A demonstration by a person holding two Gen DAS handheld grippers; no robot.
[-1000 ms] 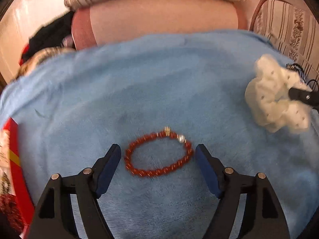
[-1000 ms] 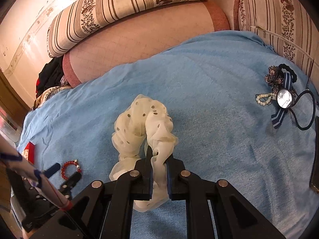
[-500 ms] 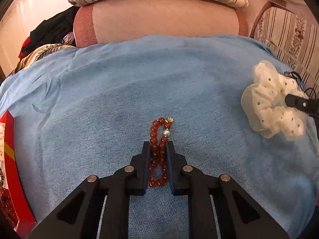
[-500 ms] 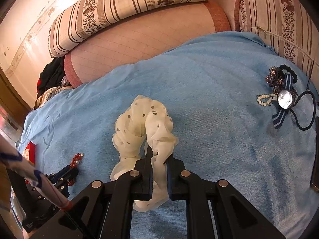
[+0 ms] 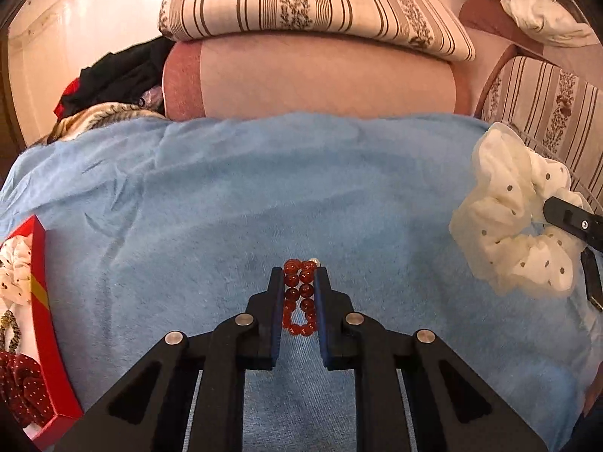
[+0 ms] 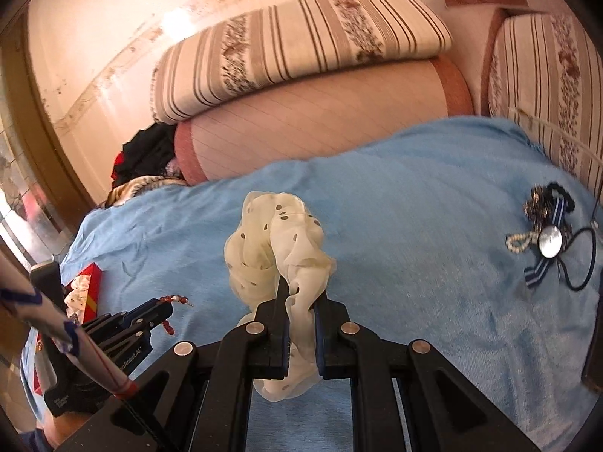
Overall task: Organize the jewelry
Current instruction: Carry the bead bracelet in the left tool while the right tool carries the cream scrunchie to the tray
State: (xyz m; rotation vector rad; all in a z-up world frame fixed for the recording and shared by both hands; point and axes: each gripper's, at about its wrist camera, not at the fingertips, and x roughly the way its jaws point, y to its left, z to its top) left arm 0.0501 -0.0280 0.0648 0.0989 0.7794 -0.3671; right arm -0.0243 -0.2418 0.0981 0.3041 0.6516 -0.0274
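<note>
My left gripper (image 5: pixel 300 272) is shut on a red bead bracelet (image 5: pixel 299 297), squeezed flat between the jaws and held above the blue blanket (image 5: pixel 226 226). My right gripper (image 6: pixel 301 286) is shut on a cream dotted scrunchie (image 6: pixel 275 241) and holds it above the blanket. The scrunchie also shows at the right of the left wrist view (image 5: pixel 508 226). The left gripper with the bracelet (image 6: pixel 169 301) shows at the lower left of the right wrist view. A red box (image 5: pixel 41 293) holding scrunchies lies at the left.
A pile of hair ties, a striped bow and a pearl string (image 6: pixel 550 237) lies on the blanket at the right. Striped cushions (image 5: pixel 301 7) and a pink bolster (image 5: pixel 320 75) line the back. Dark clothes (image 5: pixel 113 75) lie at the back left.
My left gripper closed around the red bracelet and lifted it off the blanket. My right gripper rose with the scrunchie still in it.
</note>
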